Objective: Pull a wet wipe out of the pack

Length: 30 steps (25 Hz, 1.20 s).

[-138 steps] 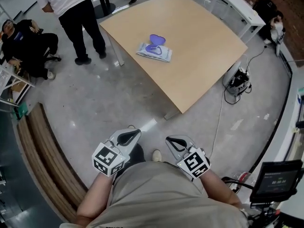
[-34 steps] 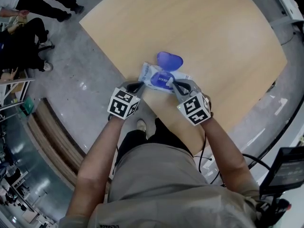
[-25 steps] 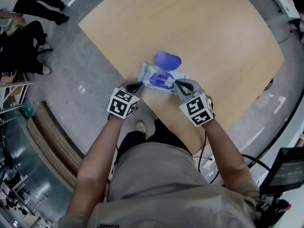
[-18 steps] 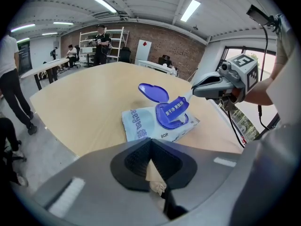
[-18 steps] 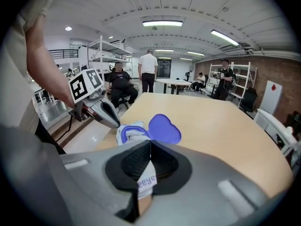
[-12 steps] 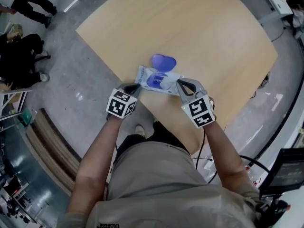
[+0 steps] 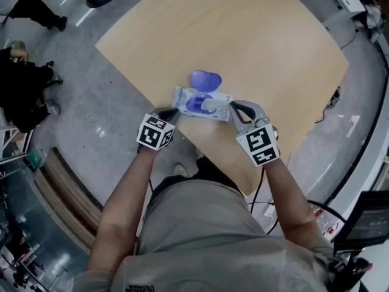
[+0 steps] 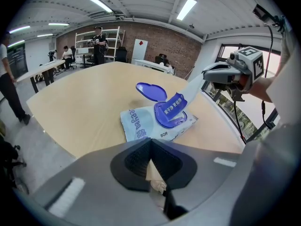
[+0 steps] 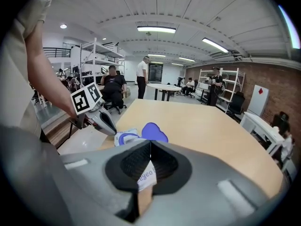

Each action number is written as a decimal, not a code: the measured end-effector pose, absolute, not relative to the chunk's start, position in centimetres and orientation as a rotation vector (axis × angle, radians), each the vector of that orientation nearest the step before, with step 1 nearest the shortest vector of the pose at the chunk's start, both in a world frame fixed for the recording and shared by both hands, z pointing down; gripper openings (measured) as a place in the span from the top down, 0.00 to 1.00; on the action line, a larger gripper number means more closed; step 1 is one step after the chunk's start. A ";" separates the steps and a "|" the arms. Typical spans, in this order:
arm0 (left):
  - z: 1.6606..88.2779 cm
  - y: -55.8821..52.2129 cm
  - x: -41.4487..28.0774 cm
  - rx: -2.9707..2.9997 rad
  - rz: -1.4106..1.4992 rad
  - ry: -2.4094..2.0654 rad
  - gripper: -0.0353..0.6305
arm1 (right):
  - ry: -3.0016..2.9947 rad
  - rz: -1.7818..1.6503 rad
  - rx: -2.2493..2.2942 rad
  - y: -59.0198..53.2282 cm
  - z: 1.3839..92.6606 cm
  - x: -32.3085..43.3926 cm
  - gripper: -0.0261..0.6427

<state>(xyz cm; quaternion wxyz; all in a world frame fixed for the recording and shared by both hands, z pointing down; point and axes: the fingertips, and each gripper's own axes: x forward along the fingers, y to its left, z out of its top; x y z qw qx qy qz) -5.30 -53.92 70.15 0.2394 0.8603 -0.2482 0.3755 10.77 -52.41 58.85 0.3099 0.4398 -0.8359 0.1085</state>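
Observation:
A pale blue wipes pack (image 7: pixel 196 104) (image 8: pixel 141 124) lies near the front edge of the wooden table (image 7: pixel 243 35), its purple lid (image 7: pixel 205 79) (image 8: pixel 151 91) flipped open. My right gripper (image 7: pixel 233 106) (image 8: pixel 210 75) is shut on a thin pale strip with blue print (image 8: pixel 190 89) (image 9: pixel 146 175). The strip rises taut from the pack's opening and looks like a seal flap more than a plain wipe. My left gripper (image 7: pixel 172 111) (image 8: pixel 150 142) (image 9: pixel 111 129) is shut at the pack's near left corner; I cannot tell whether it touches the pack.
The table's front edge (image 7: pixel 200 154) runs just below both grippers, with grey floor (image 7: pixel 109 96) beyond it. A wooden bench (image 7: pixel 55 187) lies at the left and a monitor (image 7: pixel 364 215) at the lower right. Several people (image 9: pixel 113 86) and shelves (image 9: pixel 101 62) are far behind.
My right gripper has risen and drawn away to the right, lifting the strip out of the pack's opening. The left gripper has stayed at the pack's corner.

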 end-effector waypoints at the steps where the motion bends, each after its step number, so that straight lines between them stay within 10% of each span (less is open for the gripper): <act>1: 70.3 -54.0 -5.2 2.356 1.031 -0.677 0.94 | -2.208 0.287 1.171 -52.5 58.7 10.9 0.96; 30: 65.0 -51.0 -9.3 2.423 0.826 -0.667 0.94 | -2.130 0.151 1.429 -48.3 48.4 11.0 0.96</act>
